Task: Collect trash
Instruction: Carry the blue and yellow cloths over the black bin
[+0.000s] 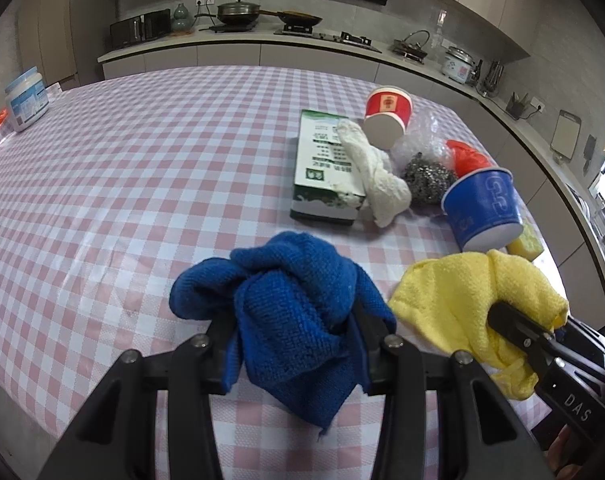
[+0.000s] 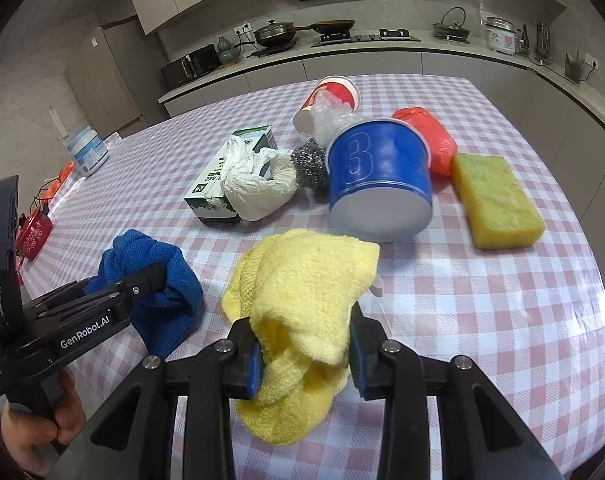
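The checked tabletop point(image 1: 142, 184) is being seen as a wide surface: bare cloth is filling the left and centre of the left wrist view, while the clutter is being kept to the right half, toward the far right edge. That open stretch on the left is being judged the freest room for carrying anything away; no bin or bag is being shown in either view, so where the loads are to go cannot be told.

The heap of remaining items is lying ahead of both tools, up and to the right in the left wrist view. A green box point(image 1: 326, 168) is lying with its long axis running away from the camera, a crumpled white paper towel point(image 1: 378, 176) is draped over its right side, and a steel scourer point(image 1: 426, 180) is touching the towel. A blue cup point(image 2: 378, 180) is lying tipped with its base toward the right camera, directly behind the yellow cloth, so the right hand is being judged the nearer one to it. A yellow sponge point(image 2: 498, 200) is lying near the right edge of the tabletop, and a red cup point(image 1: 388, 116) is tipped farthest back.

The left tool point(image 1: 294, 328) is clamping a bunched blue cloth point(image 1: 298, 304), which is hanging clear of the tabletop. The right tool point(image 2: 302, 344) is pinching a yellow cloth point(image 2: 302, 300) in the same way, just right of the blue one.
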{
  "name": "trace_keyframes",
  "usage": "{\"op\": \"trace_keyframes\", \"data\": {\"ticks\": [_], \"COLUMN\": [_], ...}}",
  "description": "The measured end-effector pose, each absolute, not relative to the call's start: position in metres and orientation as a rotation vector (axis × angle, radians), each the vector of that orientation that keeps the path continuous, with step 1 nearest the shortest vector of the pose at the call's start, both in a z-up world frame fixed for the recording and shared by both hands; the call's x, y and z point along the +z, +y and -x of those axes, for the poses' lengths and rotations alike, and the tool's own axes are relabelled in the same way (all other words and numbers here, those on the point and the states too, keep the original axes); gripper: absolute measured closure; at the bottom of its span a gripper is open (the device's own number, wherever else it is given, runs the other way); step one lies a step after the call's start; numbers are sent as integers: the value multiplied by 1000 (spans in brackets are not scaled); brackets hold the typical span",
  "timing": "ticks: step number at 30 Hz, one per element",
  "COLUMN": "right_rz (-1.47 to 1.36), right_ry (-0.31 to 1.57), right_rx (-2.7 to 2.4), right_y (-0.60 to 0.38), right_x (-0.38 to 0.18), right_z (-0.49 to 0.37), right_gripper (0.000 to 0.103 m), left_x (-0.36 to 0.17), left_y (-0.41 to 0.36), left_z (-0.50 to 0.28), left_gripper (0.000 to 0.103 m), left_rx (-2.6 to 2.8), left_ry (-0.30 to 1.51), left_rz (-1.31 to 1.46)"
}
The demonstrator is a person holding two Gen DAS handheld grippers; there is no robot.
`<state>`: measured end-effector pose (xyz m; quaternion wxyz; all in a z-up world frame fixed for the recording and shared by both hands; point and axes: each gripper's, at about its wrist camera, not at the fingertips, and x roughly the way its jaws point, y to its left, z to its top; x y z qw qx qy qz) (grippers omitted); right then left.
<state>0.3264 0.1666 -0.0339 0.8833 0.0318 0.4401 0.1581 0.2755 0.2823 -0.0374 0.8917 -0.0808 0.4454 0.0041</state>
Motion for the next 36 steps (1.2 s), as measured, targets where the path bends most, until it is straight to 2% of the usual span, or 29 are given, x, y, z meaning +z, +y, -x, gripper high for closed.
{"op": "trace_keyframes", "data": {"ticks": [20,36], "right_rz": [-147,-261], "right_ry": [882,813], "right_rx": [295,81], "right_y": [76,-98], "right_x": [-16,8], "right_z": [-289,-250], "right_gripper": [67,67], "left_x": [-13,-1], "left_y": [197,30], "left_z": [-259,-258], "left_gripper": [58,58], "left_rx": [-63,-304], "left_ry": [878,878], "left_rz": [120,54]}}
